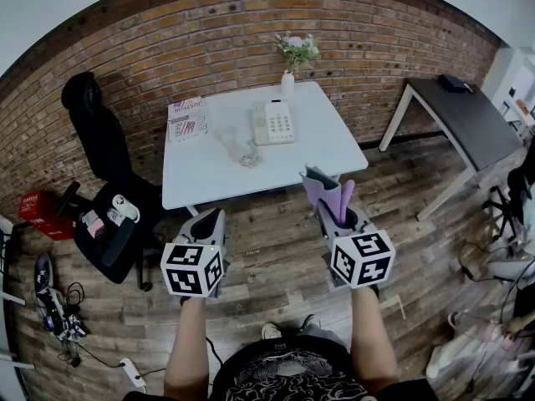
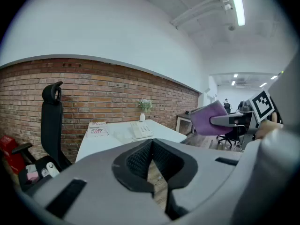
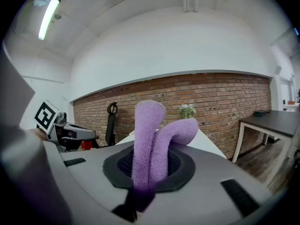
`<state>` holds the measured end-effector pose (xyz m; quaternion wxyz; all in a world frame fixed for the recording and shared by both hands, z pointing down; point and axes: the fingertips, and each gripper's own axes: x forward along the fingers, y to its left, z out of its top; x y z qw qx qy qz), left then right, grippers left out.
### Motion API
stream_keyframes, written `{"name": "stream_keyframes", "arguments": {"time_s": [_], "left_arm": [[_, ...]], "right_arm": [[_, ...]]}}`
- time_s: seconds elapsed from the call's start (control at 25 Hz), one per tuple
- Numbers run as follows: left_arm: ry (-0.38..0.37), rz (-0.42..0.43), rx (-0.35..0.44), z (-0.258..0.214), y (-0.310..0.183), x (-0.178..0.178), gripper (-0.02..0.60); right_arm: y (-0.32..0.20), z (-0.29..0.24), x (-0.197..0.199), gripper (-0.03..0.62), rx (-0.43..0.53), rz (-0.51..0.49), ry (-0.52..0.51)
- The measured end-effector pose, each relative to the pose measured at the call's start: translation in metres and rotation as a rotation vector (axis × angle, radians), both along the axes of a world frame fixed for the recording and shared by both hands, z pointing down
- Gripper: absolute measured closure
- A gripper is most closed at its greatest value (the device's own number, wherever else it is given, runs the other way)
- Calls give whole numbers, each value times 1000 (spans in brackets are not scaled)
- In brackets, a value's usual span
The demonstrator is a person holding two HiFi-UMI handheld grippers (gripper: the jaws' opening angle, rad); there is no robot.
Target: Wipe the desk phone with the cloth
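Observation:
The white desk phone (image 1: pixel 273 124) lies on the white table (image 1: pixel 209 174) near its far edge; the left gripper view shows the phone (image 2: pixel 140 130) small and distant. Both grippers hover over the wooden floor, short of the table's near edge. My right gripper (image 1: pixel 330 211) is shut on a folded purple cloth (image 1: pixel 323 189), which sticks up from its jaws (image 3: pixel 151 146). My left gripper (image 1: pixel 209 222) holds nothing, and its jaws meet (image 2: pixel 152 165). From the left gripper view, the cloth (image 2: pixel 208 117) is off to the right.
On the table are a magazine (image 1: pixel 187 119), a vase of flowers (image 1: pixel 288 80) and a clear coiled item (image 1: pixel 242 150). A black office chair (image 1: pixel 104 190) stands left of the table and a dark side table (image 1: pixel 468 119) at right. Cables (image 1: pixel 54 307) lie on the floor at left.

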<state>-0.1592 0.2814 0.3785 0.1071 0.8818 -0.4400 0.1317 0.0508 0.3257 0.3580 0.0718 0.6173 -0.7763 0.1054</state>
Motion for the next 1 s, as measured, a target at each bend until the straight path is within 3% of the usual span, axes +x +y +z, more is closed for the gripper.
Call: {"name": "stream_keyframes", "arguments": {"time_s": [0.56,1.0], "left_arm": [[-13,9,-22,19,-24,11,575],[-32,-11,-46,28,-105,62,575]], "right_arm": [[-21,18,15,546,-18,19,-7],[-110,31,63,546,-40,-15,-25]]}}
